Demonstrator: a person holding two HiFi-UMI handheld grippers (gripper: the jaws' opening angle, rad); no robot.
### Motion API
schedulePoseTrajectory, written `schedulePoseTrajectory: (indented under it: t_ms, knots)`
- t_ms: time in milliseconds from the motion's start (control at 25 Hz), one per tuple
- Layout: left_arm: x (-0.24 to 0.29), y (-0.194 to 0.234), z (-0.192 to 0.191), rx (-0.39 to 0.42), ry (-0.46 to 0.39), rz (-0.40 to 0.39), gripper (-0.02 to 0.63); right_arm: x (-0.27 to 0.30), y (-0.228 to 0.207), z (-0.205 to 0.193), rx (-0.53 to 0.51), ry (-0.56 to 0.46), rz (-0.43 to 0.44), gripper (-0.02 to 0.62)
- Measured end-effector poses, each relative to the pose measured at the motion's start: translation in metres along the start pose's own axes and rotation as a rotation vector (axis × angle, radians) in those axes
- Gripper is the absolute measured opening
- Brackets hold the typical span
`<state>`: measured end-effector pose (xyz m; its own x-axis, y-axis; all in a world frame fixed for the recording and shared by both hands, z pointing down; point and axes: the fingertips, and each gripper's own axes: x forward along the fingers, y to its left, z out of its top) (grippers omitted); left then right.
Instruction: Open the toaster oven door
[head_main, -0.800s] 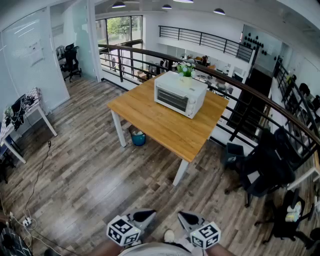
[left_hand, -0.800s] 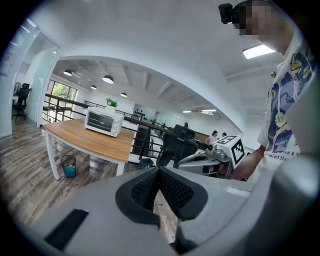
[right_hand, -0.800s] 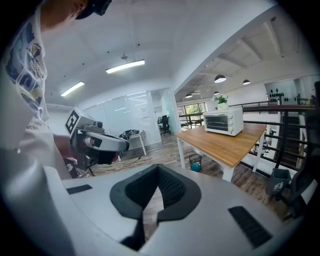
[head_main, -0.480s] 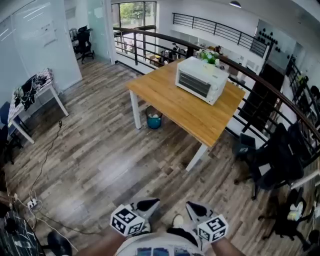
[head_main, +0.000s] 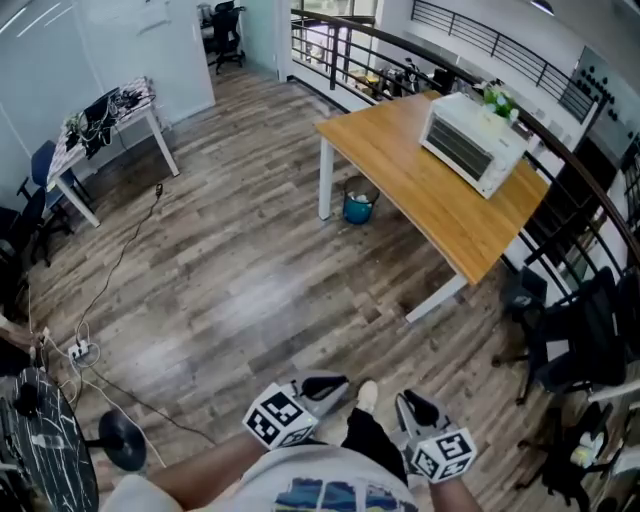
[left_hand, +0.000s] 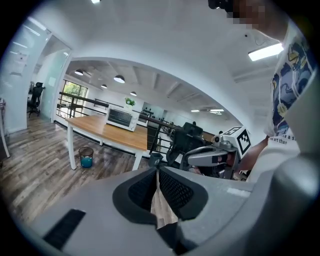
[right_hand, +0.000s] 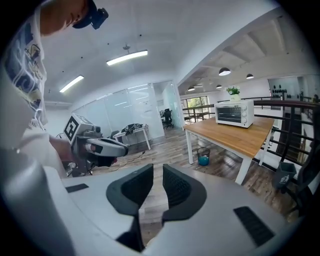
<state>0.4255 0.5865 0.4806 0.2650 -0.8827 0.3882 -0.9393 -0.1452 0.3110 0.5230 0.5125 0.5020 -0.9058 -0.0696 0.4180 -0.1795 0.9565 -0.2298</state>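
The white toaster oven (head_main: 472, 143) stands with its door closed at the far end of a wooden table (head_main: 430, 205), at the upper right of the head view. It is small and distant in the left gripper view (left_hand: 121, 117) and the right gripper view (right_hand: 234, 113). Both grippers are held close to the person's body, far from the table. My left gripper (head_main: 325, 385) has its jaws closed together with nothing in them (left_hand: 157, 171). My right gripper (head_main: 412, 405) keeps a narrow gap between its jaws, and only floor shows through it (right_hand: 157, 169).
A blue bin (head_main: 357, 208) sits under the table. A black railing (head_main: 545, 130) runs behind it, and dark office chairs (head_main: 580, 340) crowd the right side. A white desk (head_main: 105, 110) stands at the left, with a cable (head_main: 120, 270) trailing over the wood floor.
The table and toaster oven have slid from the upper middle of the head view to its upper right. Both grippers have stayed low by the body.
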Motion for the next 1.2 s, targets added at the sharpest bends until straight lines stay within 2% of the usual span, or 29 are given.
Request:
schedulePoseTrajectory:
  t_ms: [120,240,440,720,1000,1200]
  knots:
    - [0.032,0.015,0.017,0.005,-0.001,0.001,0.005,0.015,-0.033,0.01,0.012,0.008,0.01,0.056]
    - [0.072,0.036,0.039,0.009,0.01,0.009,0.005,0.036,-0.077,0.022,0.02,0.012,0.019,0.014]
    - [0.143,0.055,0.093,0.025,0.014,0.02,0.006,0.059,-0.162,0.069,-0.015,-0.013,0.041,0.002]
    - [0.233,0.077,0.166,0.037,-0.028,0.036,0.006,0.087,-0.263,0.113,-0.033,-0.023,0.081,0.02]
    - [0.272,0.123,0.199,0.028,-0.01,0.076,0.006,0.136,-0.321,0.14,-0.017,-0.019,0.109,0.018]
    - [0.288,0.18,0.211,0.009,-0.017,0.055,0.006,0.185,-0.344,0.158,-0.028,0.003,0.078,0.026]
